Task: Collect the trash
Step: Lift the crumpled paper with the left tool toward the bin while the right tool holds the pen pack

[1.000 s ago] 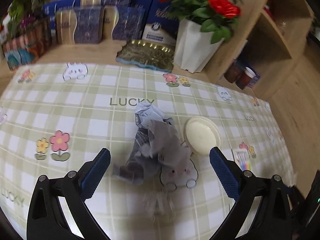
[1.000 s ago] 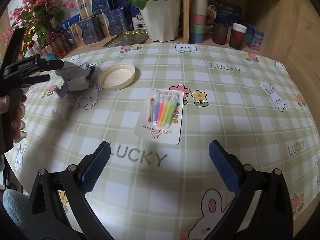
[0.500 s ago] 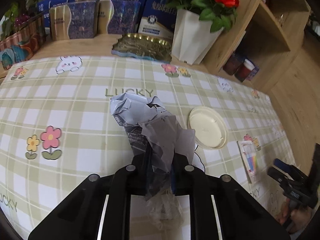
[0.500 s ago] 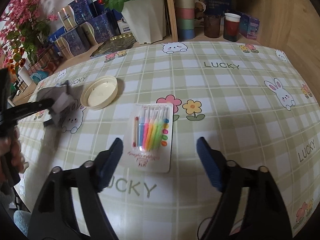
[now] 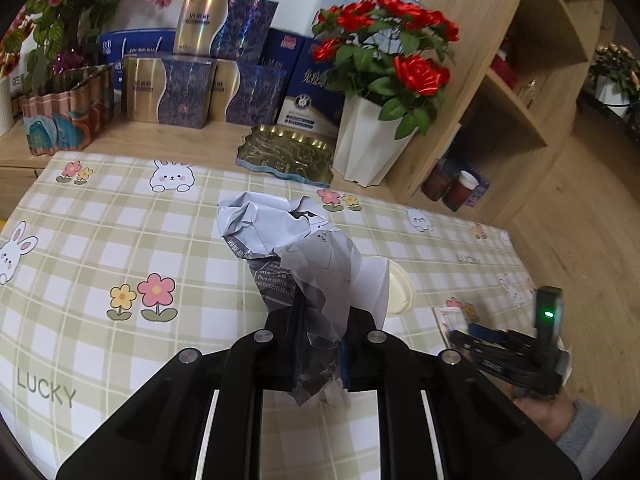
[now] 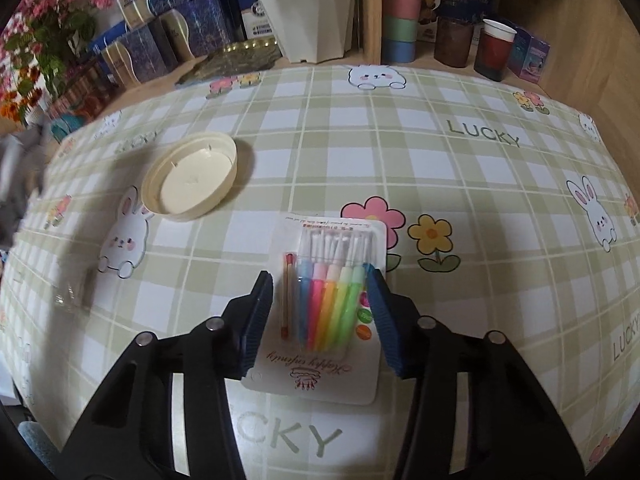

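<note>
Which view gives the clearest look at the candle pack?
The right wrist view: the candle pack lies flat on the tablecloth, fully visible, with the right gripper closing around it, not yet gripping. The left wrist view shows only a small blurred corner of it beyond the crumpled paper.

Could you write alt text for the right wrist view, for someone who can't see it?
The right gripper, its jaws just closing, straddles a pack of candles lying flat on a checked tablecloth with rabbits and flowers. A round cream lid lies upturned further left.
</note>
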Demonstrator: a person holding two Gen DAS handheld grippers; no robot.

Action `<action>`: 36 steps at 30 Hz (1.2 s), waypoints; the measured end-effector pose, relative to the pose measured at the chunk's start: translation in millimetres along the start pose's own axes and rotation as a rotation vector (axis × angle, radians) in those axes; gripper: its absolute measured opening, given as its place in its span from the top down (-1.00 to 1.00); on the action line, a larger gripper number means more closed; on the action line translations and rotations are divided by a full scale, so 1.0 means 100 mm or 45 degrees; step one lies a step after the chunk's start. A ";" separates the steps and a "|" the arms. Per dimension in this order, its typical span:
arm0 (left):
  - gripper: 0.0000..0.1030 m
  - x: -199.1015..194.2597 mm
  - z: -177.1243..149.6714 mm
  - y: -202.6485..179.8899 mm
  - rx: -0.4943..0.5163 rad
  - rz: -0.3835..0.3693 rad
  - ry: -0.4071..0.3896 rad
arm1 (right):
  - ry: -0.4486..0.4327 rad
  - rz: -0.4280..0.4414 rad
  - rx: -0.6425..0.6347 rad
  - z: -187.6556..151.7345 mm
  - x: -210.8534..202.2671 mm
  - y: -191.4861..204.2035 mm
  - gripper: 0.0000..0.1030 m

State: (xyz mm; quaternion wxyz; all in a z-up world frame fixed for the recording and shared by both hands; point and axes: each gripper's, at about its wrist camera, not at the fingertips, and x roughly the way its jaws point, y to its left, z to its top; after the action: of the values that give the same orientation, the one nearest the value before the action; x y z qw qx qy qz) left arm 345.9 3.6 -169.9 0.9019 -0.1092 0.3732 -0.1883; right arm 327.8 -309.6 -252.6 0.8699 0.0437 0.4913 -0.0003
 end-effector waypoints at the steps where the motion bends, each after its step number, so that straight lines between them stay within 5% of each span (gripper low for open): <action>1: 0.74 -0.05 -0.02 -0.02 0.008 -0.004 -0.004 | 0.004 -0.004 0.001 0.00 0.02 0.00 0.09; 16: 0.74 -0.63 -0.40 -0.13 0.028 -0.050 -0.006 | -0.043 0.055 0.008 -0.22 -0.28 0.03 0.17; 17: 0.74 -0.66 -0.44 -0.13 0.024 -0.051 -0.006 | -0.047 0.062 0.008 -0.25 -0.32 0.04 0.30; 36: 0.74 -1.26 -1.02 -0.30 0.047 -0.054 0.012 | -0.132 0.165 -0.076 -0.73 -1.05 0.30 0.30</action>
State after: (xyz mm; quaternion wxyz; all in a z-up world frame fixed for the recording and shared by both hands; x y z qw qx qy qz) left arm 183.2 24.2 -150.9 0.8978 -0.0995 0.3713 -0.2149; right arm 212.6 -278.3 -197.8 0.8932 0.0496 0.4416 0.0685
